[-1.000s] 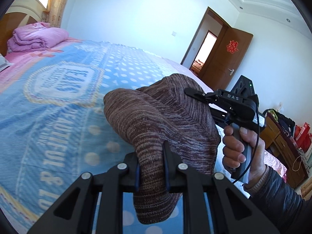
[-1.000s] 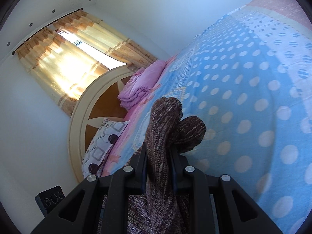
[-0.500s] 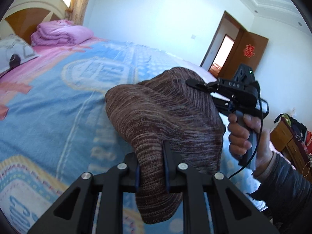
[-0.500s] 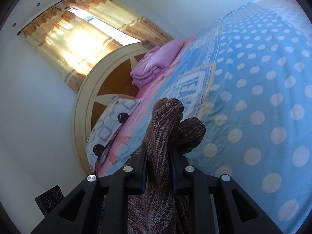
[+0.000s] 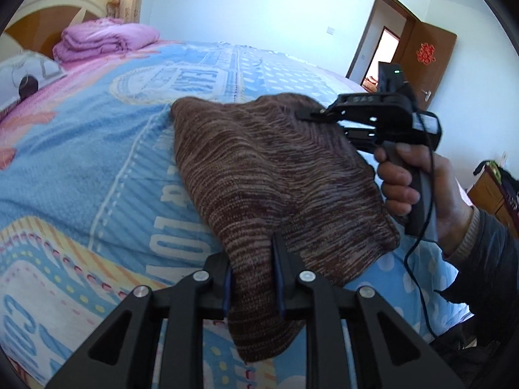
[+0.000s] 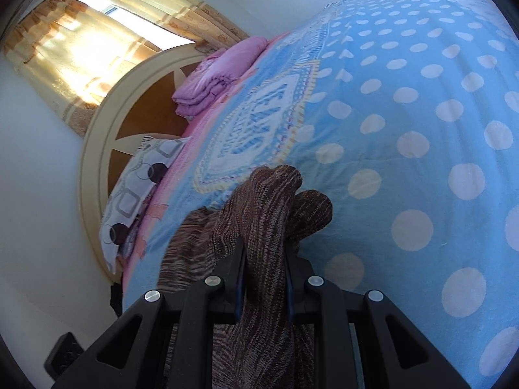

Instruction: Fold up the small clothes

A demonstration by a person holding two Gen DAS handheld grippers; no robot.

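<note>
A brown marled knit garment (image 5: 275, 175) is stretched between both grippers above the blue bed cover. My left gripper (image 5: 251, 256) is shut on its near edge at the bottom of the left wrist view. My right gripper (image 5: 308, 116), held in a hand at the right of that view, is clamped on the garment's far edge. In the right wrist view the right gripper (image 6: 263, 253) is shut on a bunched fold of the same knit (image 6: 269, 201), which hangs down between its fingers.
The bed (image 5: 81, 162) has a blue printed, polka-dot blanket (image 6: 421, 129). A folded pink quilt (image 5: 103, 39) and a patterned pillow (image 6: 139, 178) lie by the headboard. A brown door (image 5: 431, 61) and wooden furniture (image 5: 496, 191) stand at the right.
Both grippers have carried the garment lower towards the bed and spread it wider; its far left corner now reaches the blanket. Both stay shut on it.
</note>
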